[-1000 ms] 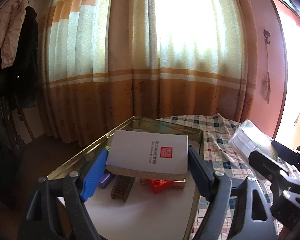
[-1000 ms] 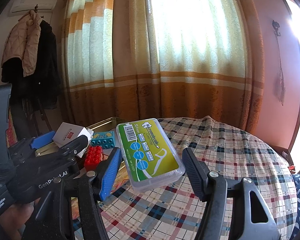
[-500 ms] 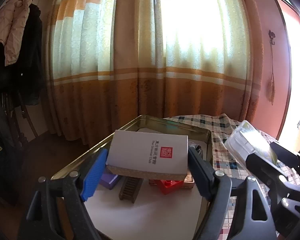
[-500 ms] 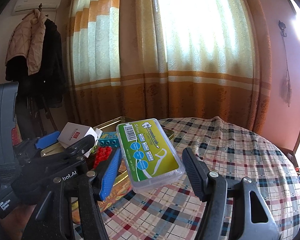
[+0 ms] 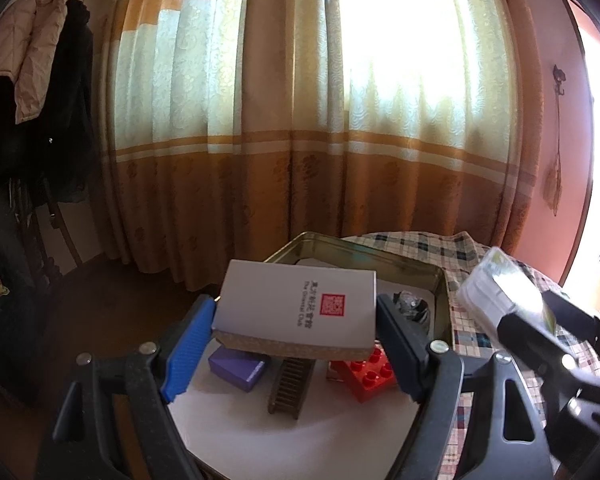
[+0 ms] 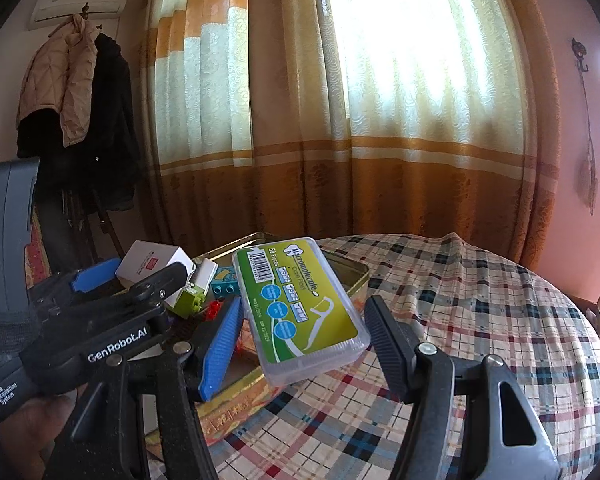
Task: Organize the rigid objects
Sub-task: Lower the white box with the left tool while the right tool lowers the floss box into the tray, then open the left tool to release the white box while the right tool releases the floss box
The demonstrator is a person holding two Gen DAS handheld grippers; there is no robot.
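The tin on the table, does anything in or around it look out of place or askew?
Nothing looks spilled or damaged. The tin holds a red brick, purple block and brown comb lying loosely at mixed angles. The white box and floss case are held tilted in the air.

Sunlit orange-cream curtains (image 5: pixel 300 120); coats (image 6: pixel 76 92) hung left; pink wall (image 6: pixel 572 120); plaid tablecloth (image 6: pixel 500 320).

You are working against strong backlight: sun is pouring through the curtain (image 5: pixel 320 112), blowing out its upper middle to white. The coats (image 6: pixel 80 100) at left are sinking into near-black shadow. Fisheye distortion is bending the curtain folds outward and darkening the corners. The floss box (image 5: pixel 504 292) at the right edge is smearing into blur.
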